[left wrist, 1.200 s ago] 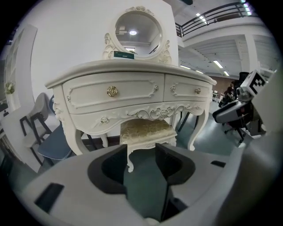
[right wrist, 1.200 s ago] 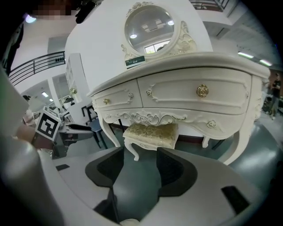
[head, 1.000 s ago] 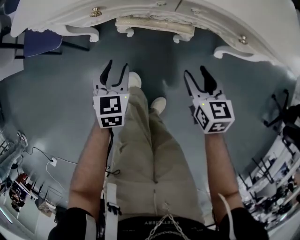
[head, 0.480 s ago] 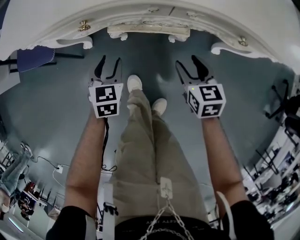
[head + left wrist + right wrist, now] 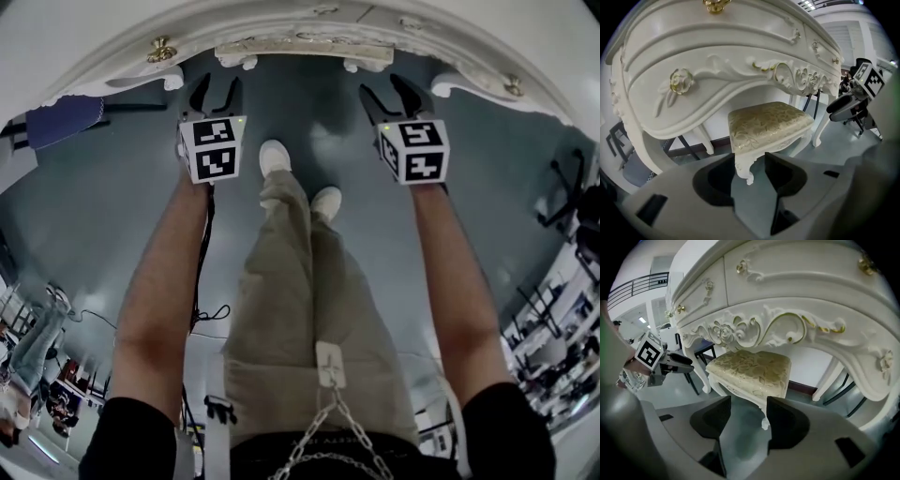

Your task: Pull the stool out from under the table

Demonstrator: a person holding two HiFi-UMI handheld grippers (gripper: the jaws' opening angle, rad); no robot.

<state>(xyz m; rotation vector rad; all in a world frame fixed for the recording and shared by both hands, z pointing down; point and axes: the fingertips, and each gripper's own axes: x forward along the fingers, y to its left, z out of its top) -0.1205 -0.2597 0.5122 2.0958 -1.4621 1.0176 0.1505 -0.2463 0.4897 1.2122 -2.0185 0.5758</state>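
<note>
The stool has a gold-patterned cushion and white carved legs, and it stands tucked under the white ornate table. In the head view only its front edge shows below the table rim. My left gripper is open in front of the stool's left corner, short of it. In the left gripper view the gripper frames a front leg that stands farther off. My right gripper is open before the right corner. Its jaws are empty, with the stool just beyond.
The person's legs and white shoes stand between the two grippers. A brass knob sits on the table front. A blue seat is at far left and black chair legs at far right. A cable lies on the grey floor.
Both grippers have moved forward and down toward the table's front edge and the stool. The table rim now sits closer over them. Both pairs of jaws stand as wide as before.
</note>
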